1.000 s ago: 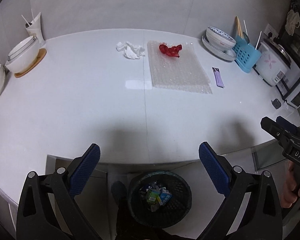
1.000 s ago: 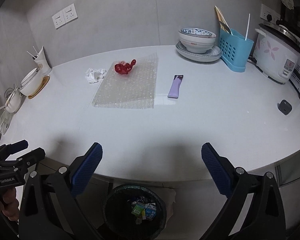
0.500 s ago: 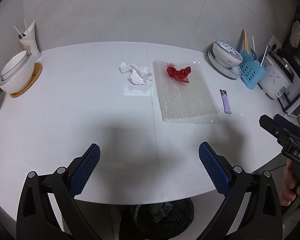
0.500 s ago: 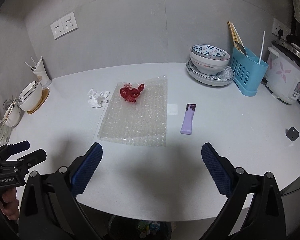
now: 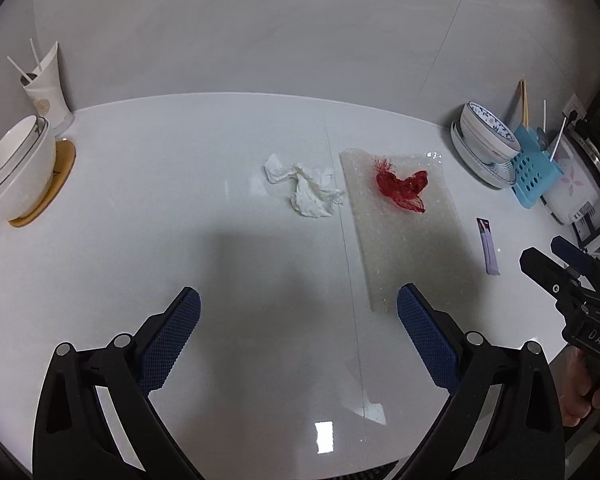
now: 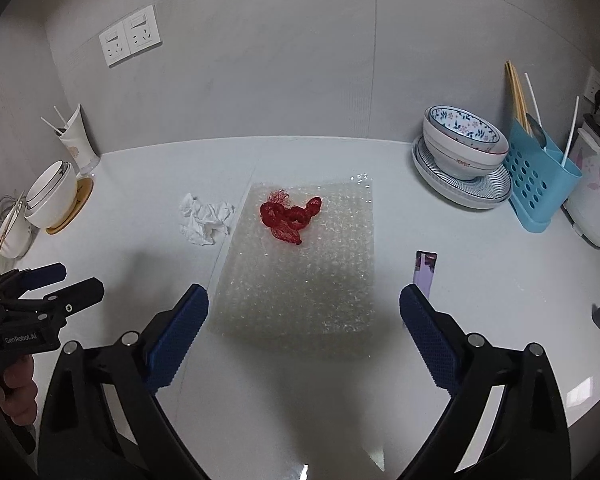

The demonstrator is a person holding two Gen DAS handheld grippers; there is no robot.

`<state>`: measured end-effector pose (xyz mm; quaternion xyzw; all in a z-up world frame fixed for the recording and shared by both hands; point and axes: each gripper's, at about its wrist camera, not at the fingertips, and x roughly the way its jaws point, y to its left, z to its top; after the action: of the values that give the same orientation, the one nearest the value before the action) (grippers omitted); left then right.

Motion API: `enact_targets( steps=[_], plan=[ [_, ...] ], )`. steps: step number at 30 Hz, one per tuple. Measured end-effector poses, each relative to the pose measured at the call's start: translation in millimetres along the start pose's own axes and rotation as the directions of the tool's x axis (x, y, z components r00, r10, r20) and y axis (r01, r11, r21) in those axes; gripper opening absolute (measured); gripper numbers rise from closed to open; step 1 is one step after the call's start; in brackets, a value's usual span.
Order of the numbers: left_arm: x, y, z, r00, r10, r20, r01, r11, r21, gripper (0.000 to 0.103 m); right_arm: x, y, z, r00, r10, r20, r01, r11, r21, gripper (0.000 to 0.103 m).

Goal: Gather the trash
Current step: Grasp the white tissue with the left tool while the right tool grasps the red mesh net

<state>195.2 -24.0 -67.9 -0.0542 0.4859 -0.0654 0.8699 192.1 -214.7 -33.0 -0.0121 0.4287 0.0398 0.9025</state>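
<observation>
Both grippers hover over the white counter, jaws spread wide and holding nothing.

The left gripper [image 5: 298, 312] hangs above bare countertop [image 5: 140, 200], short of a crumpled white tissue [image 5: 308, 190]. Just beside the tissue lies a sheet of bubble wrap [image 6: 300, 264] with a scrap of red mesh netting [image 6: 290, 218] resting on its far half. The right gripper [image 6: 304, 316] sits over the sheet's near edge, and a small purple wrapper [image 6: 425, 270] lies near its right finger. Stacked bowls [image 6: 464, 144] and a blue utensil caddy [image 6: 540, 184] stand well apart to the right.
</observation>
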Motion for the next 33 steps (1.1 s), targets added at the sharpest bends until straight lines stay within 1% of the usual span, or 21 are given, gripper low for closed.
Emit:
enact_targets(
  steps=[7,14,20,21,26,29,31,33],
  plan=[
    [35.0,8.9,35.5,1.000,-0.014,-0.014,0.014,1.000,-0.002,0.096,40.6,5.6,26.8,0.999,0.003,-0.050,-0.002,1.000,0.019,0.089],
    [74.2,11.1,64.5,0.999,-0.015,-0.042,0.015,1.000,0.002,0.096,84.6,3.0,50.7,0.994,0.006,-0.110,0.000,0.999,0.051,0.084],
    [111.5,8.7,84.3,0.997,-0.010,-0.073,0.010,1.000,0.006,0.095,125.2,-4.0,68.3,0.984,0.012,-0.180,0.006,0.995,0.097,0.078],
    [117.1,8.4,87.2,0.997,-0.009,-0.078,0.010,1.000,0.010,0.095,133.3,-5.3,70.8,0.981,0.013,-0.196,0.008,0.994,0.106,0.076],
    [146.2,3.4,99.9,0.994,0.000,-0.105,0.002,1.000,0.020,0.093,163.1,-9.9,78.4,0.969,0.027,-0.246,0.009,0.989,0.145,0.071],
    [158.8,0.9,104.2,0.993,0.005,-0.121,-0.002,1.000,0.021,0.090,177.6,-13.0,81.6,0.961,0.035,-0.273,0.013,0.985,0.171,0.066],
    [166.4,0.3,105.9,0.991,0.012,-0.133,-0.008,1.000,0.027,0.085,185.3,-13.6,83.5,0.957,0.039,-0.288,0.014,0.984,0.180,0.065],
    [172.1,-0.2,107.1,0.990,0.018,-0.139,-0.013,0.999,0.034,0.081,192.7,-14.5,83.7,0.951,0.036,-0.307,0.021,0.983,0.181,0.060]
  ],
)
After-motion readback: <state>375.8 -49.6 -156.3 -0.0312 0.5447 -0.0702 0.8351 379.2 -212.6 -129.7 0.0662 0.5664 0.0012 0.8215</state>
